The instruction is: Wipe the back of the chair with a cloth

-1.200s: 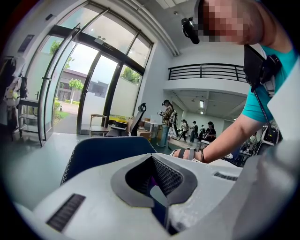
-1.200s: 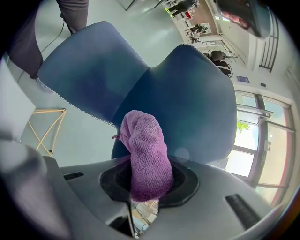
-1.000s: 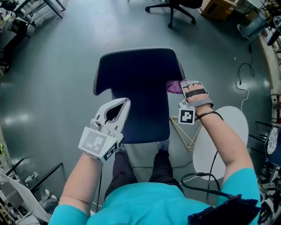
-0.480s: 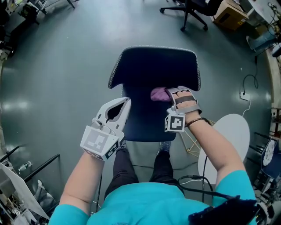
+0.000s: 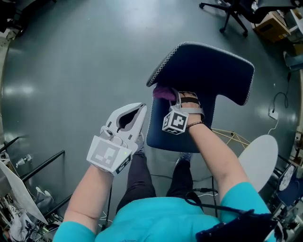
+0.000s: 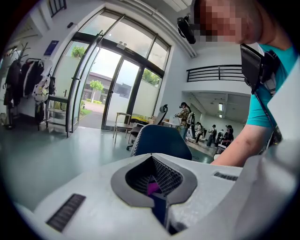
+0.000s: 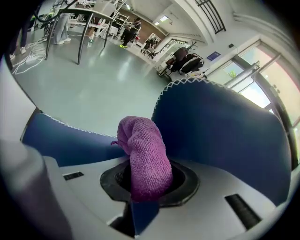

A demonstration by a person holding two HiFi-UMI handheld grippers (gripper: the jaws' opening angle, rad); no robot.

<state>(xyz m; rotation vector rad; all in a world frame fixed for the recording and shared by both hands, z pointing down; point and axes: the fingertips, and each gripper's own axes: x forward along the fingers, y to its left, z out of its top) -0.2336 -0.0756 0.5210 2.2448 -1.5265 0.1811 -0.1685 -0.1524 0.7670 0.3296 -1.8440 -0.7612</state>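
Observation:
A dark blue chair with a white stitched edge stands in front of the person in the head view. My right gripper is shut on a purple cloth, which presses on the chair's blue fabric near its left edge. In the right gripper view the cloth sticks out from the right gripper, with blue fabric close behind it. My left gripper hangs left of the chair, apart from it, jaws together and holding nothing. The chair shows beyond the left gripper.
A white round table and a gold wire frame stand right of the chair. An office chair base and a cardboard box are at the top right. Metal racks stand at the lower left. The floor is grey.
My right gripper has carried the cloth across the blue fabric from the chair's right edge to its left edge. The chair now sits turned and further right in view. The left gripper stayed put.

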